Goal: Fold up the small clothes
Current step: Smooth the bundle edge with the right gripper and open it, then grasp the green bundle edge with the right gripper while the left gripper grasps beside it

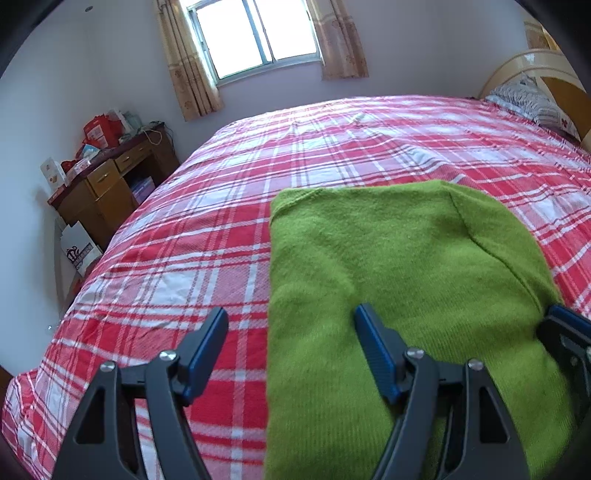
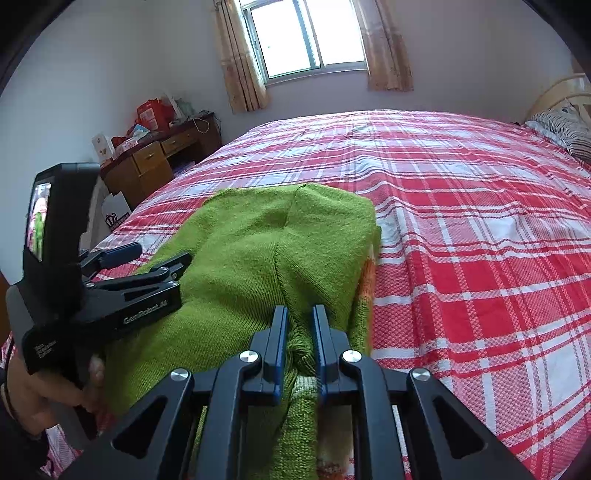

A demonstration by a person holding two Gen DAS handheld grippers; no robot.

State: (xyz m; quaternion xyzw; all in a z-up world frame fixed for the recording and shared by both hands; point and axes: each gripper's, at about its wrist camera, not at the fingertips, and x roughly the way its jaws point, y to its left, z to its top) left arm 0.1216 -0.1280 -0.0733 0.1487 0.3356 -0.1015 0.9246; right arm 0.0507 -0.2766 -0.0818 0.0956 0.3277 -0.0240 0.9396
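A green knitted garment (image 1: 399, 266) lies folded on the red plaid bed (image 1: 207, 229). My left gripper (image 1: 291, 325) is open, its right finger resting on the garment's near left part and its left finger over the bedspread. In the right wrist view the garment (image 2: 258, 251) shows a seam down its middle and an orange-white patterned layer (image 2: 364, 295) along its right edge. My right gripper (image 2: 299, 325) is shut on a bunched fold of the garment's near edge. The left gripper (image 2: 155, 258) shows at the garment's left side.
A wooden desk (image 1: 107, 177) with red boxes stands left of the bed, under a curtained window (image 1: 255, 33). A headboard and striped pillow (image 1: 528, 96) are at the far right. A white paper bag (image 1: 79, 251) leans by the desk.
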